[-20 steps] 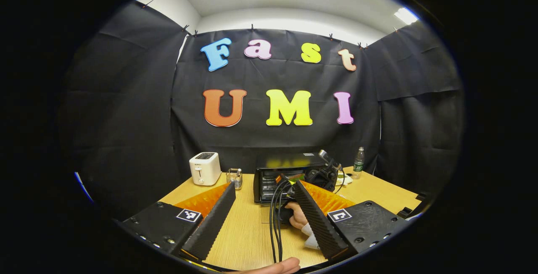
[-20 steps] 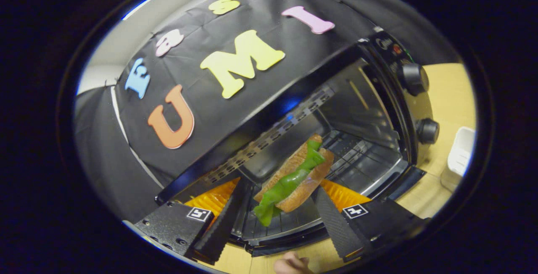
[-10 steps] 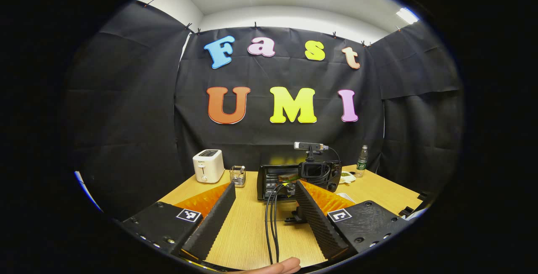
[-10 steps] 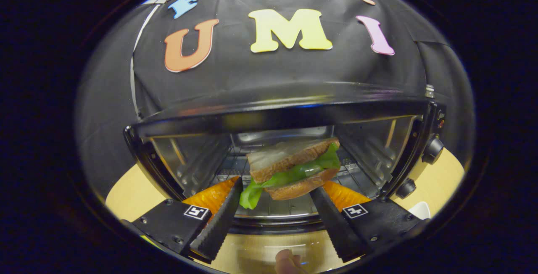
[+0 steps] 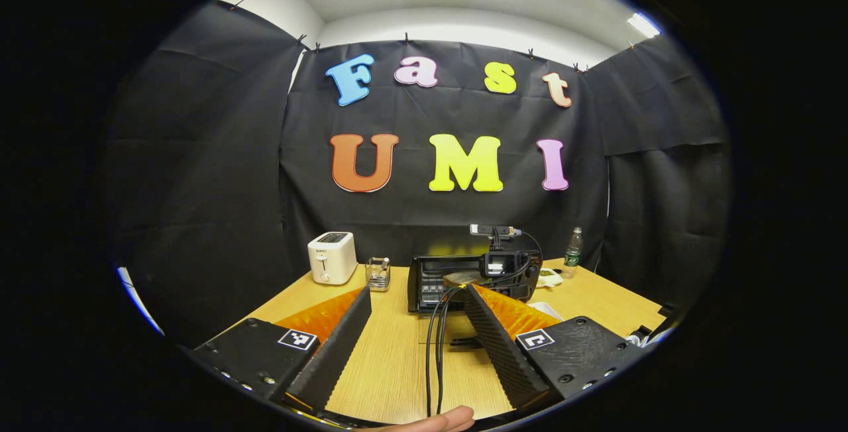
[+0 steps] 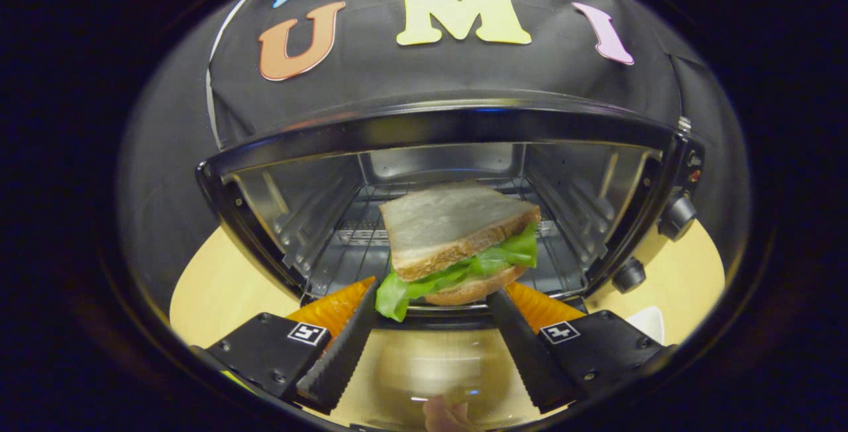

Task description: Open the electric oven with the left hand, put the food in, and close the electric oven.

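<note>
- My right gripper [image 6: 430, 316] grips the sandwich [image 6: 457, 243], straight before the open oven [image 6: 437, 154] rack.
- My left gripper [image 5: 417, 339] hangs spread, empty, farther back.

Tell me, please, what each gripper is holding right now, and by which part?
The right gripper holds the sandwich by its near edge, before the open oven. The left gripper is open and holds nothing.

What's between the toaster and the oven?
A small glass jar stands on the table between the toaster and the oven, seen in the left gripper view.
</note>
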{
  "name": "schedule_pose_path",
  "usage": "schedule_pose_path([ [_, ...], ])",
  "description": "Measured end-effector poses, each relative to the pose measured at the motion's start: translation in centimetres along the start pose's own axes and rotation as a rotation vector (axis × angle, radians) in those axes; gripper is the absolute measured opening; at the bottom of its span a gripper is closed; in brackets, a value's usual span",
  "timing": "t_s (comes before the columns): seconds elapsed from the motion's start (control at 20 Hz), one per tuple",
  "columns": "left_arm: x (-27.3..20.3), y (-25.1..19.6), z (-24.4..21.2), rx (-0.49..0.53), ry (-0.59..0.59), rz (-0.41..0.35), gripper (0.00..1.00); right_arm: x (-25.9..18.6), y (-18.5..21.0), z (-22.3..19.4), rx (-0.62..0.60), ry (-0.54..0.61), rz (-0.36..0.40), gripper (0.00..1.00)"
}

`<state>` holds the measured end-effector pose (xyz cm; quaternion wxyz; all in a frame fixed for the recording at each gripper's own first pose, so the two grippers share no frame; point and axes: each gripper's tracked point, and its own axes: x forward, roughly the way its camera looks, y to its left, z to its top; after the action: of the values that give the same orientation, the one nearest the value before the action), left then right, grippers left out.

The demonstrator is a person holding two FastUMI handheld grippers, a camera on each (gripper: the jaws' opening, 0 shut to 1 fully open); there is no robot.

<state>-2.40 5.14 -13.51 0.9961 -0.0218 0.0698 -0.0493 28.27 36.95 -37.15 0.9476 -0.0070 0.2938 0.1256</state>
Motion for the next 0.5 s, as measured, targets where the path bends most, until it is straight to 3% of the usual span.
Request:
schedule_pose_path([
  [0.35, -1.3, -1.1, -0.1, 0.017, 0.000, -0.005, 0.94, -1.0, -0.6, -1.0, -0.087, 0.133, 0.048, 1.00],
  [0.5, -1.5, -0.8, -0.5, 0.025, 0.006, 0.002, 0.93, -2.7, -0.5, -1.9, -0.051, 0.183, 0.083, 1.00],
])
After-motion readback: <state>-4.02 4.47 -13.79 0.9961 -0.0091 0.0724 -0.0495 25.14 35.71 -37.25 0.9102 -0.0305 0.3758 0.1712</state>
